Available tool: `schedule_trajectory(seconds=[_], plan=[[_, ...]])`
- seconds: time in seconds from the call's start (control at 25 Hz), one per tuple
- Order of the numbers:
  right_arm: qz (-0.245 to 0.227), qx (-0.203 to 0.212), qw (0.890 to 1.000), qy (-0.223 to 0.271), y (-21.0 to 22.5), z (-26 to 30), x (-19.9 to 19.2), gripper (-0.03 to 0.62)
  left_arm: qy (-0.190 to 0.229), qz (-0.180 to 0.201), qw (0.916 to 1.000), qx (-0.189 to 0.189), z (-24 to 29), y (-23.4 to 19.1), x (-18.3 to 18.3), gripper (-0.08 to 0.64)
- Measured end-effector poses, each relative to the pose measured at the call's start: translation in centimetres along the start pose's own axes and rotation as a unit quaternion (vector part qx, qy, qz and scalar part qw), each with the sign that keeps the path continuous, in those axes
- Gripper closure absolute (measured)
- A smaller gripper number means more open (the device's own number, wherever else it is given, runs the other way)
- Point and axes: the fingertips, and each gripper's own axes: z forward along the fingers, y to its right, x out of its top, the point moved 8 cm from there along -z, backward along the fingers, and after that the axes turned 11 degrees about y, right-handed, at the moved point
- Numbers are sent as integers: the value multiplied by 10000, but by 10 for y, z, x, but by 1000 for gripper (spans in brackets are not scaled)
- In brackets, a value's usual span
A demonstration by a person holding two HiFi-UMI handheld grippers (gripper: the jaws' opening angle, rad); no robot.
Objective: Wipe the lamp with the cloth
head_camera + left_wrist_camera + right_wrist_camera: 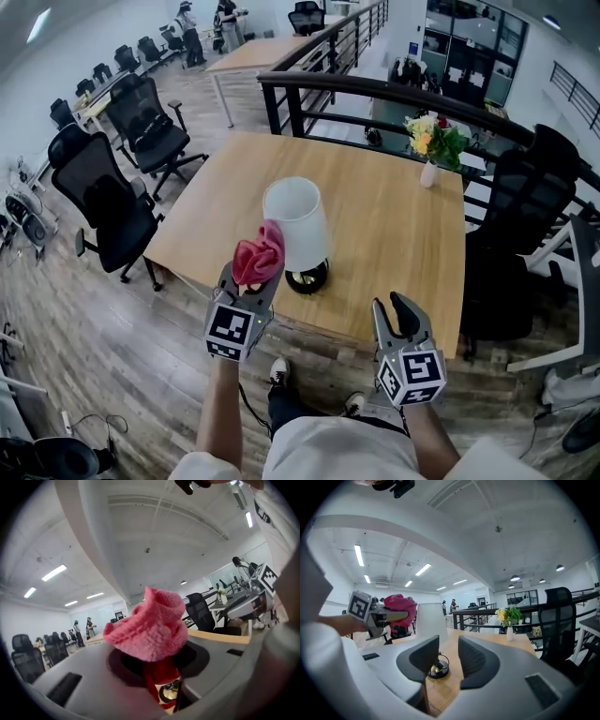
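Square wooden table [394,225] among black office chairs [105,202]. The white-shaded lamp [298,225] stands upright on it, long axis vertical. Beside the lamp, the left gripper [253,278] clamps a crumpled pink cloth [260,255]; the right gripper [395,314] is part-open and empty.

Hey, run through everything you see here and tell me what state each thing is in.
Left claw: shut on the crumpled pink knitted cloth.
Cloth: bunched up, held up beside the lampshade.
Right claw: open, nothing between its jaws.
White-shaded table lamp: upright on the light wooden table.
Small white vase of flowers: upright near the table's far edge.
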Motion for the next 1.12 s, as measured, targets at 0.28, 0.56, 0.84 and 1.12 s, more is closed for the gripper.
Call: schedule_trajectory(seconds=[0.28, 0.56, 0.84, 1.12], plan=[[98, 451, 9982, -385, 4, 7, 0, 449, -507, 1081, 9927, -183, 50, 6, 41, 397], [87, 737, 9955, -585, 6, 15, -2, 449, -910, 1262, 9874, -302, 55, 23, 28, 397], [145, 771, 9948, -657, 14, 15, -3, 449, -1581, 1324, 9768, -575, 54, 45, -10, 397], [156, 749, 9945, -712, 23, 16, -5, 449, -2159, 1166, 9661, -799, 52, 63, -48, 397]])
